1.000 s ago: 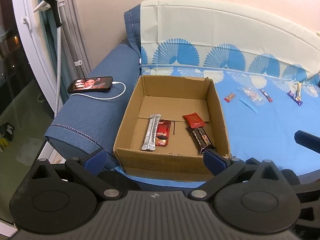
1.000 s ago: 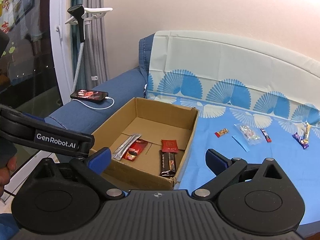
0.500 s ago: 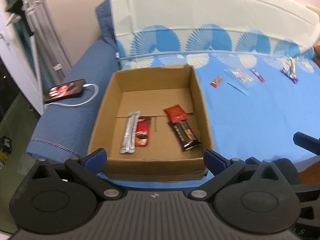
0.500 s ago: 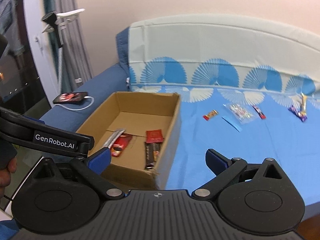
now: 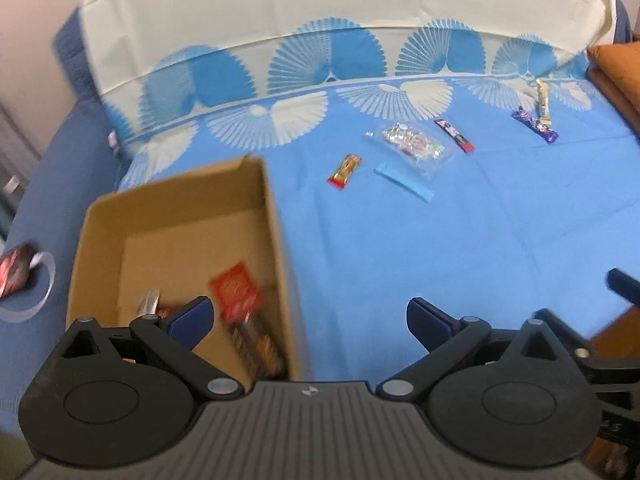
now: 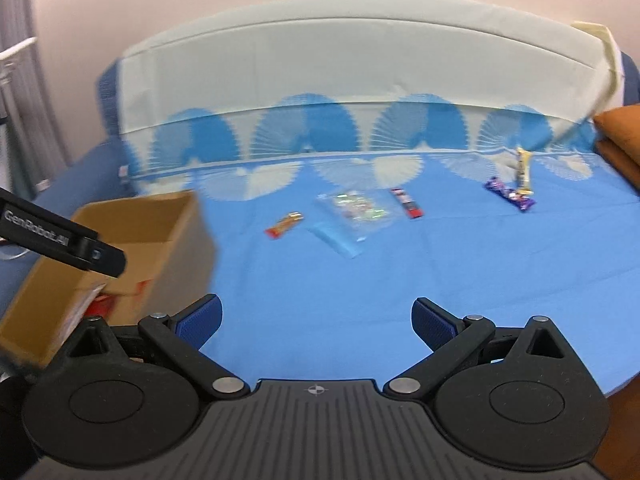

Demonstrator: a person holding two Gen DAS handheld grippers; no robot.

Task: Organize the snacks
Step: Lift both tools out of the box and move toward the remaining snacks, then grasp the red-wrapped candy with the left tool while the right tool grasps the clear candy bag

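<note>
A cardboard box (image 5: 276,216) (image 6: 176,216) sits on the left of the blue bedsheet and holds a red packet (image 5: 236,290), a dark bar (image 5: 256,344) and a silver stick (image 5: 149,300). Loose on the sheet lie a small red-gold snack (image 5: 345,169) (image 6: 285,225), a light blue stick (image 5: 404,181) (image 6: 335,240), a clear candy bag (image 5: 414,145) (image 6: 355,208), a red-black bar (image 5: 454,135) (image 6: 407,203), a purple bar (image 5: 535,124) (image 6: 510,196) and a yellow bar (image 5: 543,102) (image 6: 523,172). My left gripper (image 5: 310,322) and right gripper (image 6: 316,320) are open, empty, well short of the snacks.
An orange cushion (image 5: 616,68) (image 6: 620,136) lies at the far right. A phone with a white cable (image 5: 16,268) rests on the blue armrest at the left. The white and blue fan-patterned backrest cover (image 6: 320,92) rises behind the snacks.
Both views have swung to the right, away from the box and toward the loose snacks. The box has slid to the left edge. Both grippers stay open and empty.
</note>
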